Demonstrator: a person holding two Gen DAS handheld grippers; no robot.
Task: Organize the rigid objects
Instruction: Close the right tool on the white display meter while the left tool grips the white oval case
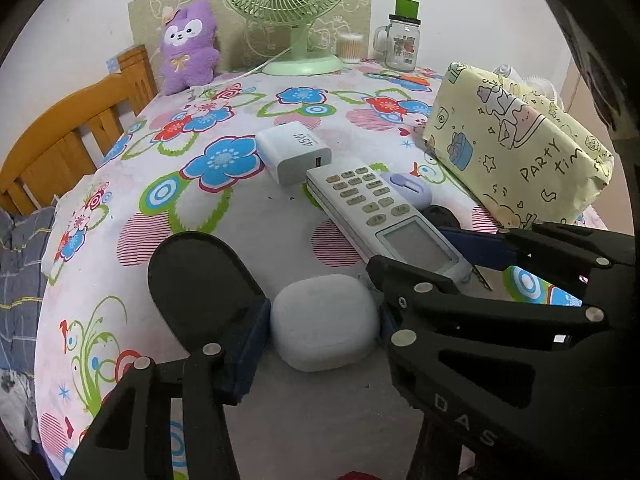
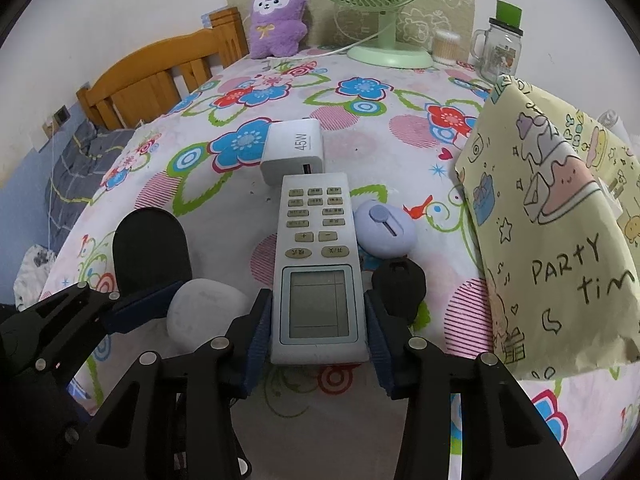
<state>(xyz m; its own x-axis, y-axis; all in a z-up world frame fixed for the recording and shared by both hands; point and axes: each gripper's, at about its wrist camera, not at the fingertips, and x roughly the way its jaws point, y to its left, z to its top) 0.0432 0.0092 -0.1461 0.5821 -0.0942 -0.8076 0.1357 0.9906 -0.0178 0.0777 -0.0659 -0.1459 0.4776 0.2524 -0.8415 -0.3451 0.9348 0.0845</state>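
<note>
Fingers (image 1: 252, 344) of the left gripper (image 1: 324, 320) sit on either side of a white earbud case (image 1: 324, 322), pads touching or very nearly touching its rounded flanks; whether they are truly squeezing it I cannot tell. The case lies flat on the floral-clothed worktop (image 1: 132, 208). It looks light, hard and smooth — a pebble shape that could squirt out of a loose pinch, so a hold across its widest middle seems best.

Just beside it, the right gripper (image 2: 318, 316) has its fingers (image 2: 260, 328) clamped on the screen end of a white air-conditioner remote (image 2: 316, 264). The remote is stiff, long and probably light; held at one end it may droop or twist, so a firm grip low on the flat sides is called for.

Touching the remote's right edge is a small lilac round gadget (image 2: 384, 232), with a black object (image 2: 400, 284) near it. At the remote's far tip stands a white 45W charger (image 2: 294, 152) — blocky and easy to pinch. To the right leans a yellow "Party time" paper bag (image 2: 560, 240). Farthest back are a purple plush toy (image 2: 278, 16), a green desk fan (image 2: 384, 12) and a glass mug jar (image 2: 500, 48).
</note>
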